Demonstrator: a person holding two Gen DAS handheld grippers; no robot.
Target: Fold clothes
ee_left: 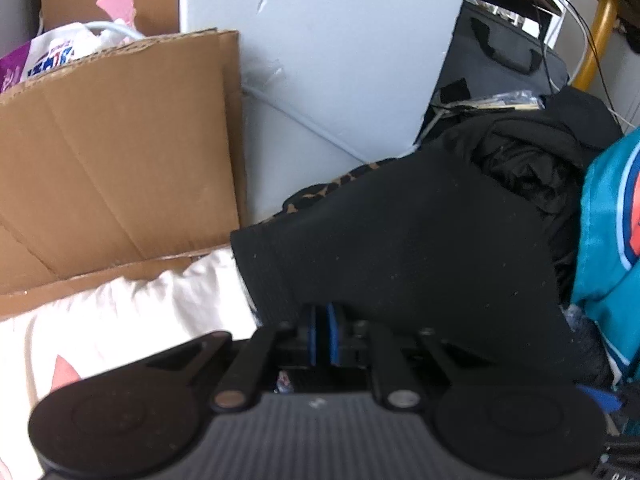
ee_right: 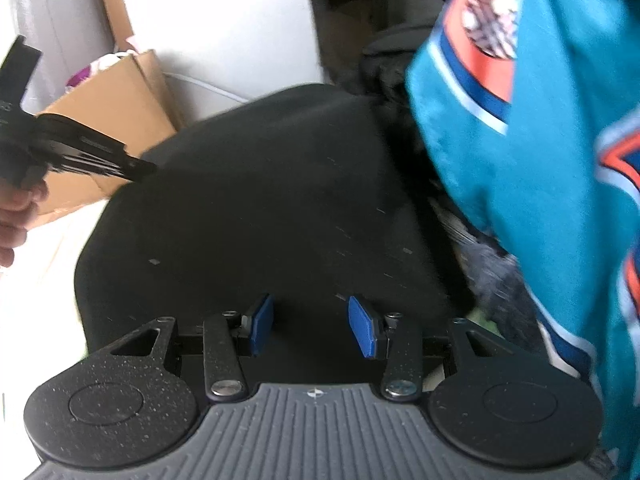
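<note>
A black garment (ee_left: 420, 248) with a ribbed cuff hangs over my left gripper (ee_left: 322, 320), whose blue pads (ee_left: 334, 334) stand almost together, pinching its edge. The fabric hides the fingertips. In the right wrist view the same black garment (ee_right: 260, 200) spreads wide in front of my right gripper (ee_right: 314, 320). That gripper's blue pads (ee_right: 262, 324) stand apart, with nothing pressed between them. At the left of that view my left gripper (ee_right: 136, 168) bites the garment's edge, with a hand (ee_right: 16, 216) behind it.
A teal jersey (ee_left: 608, 240) with orange and blue trim hangs at the right (ee_right: 540, 140). A cardboard box (ee_left: 120, 160) stands at the left on pale bedding (ee_left: 120, 312). Dark clothes (ee_left: 532, 160), a leopard-print cloth (ee_left: 320, 192) and a grey bag (ee_left: 500, 60) lie behind.
</note>
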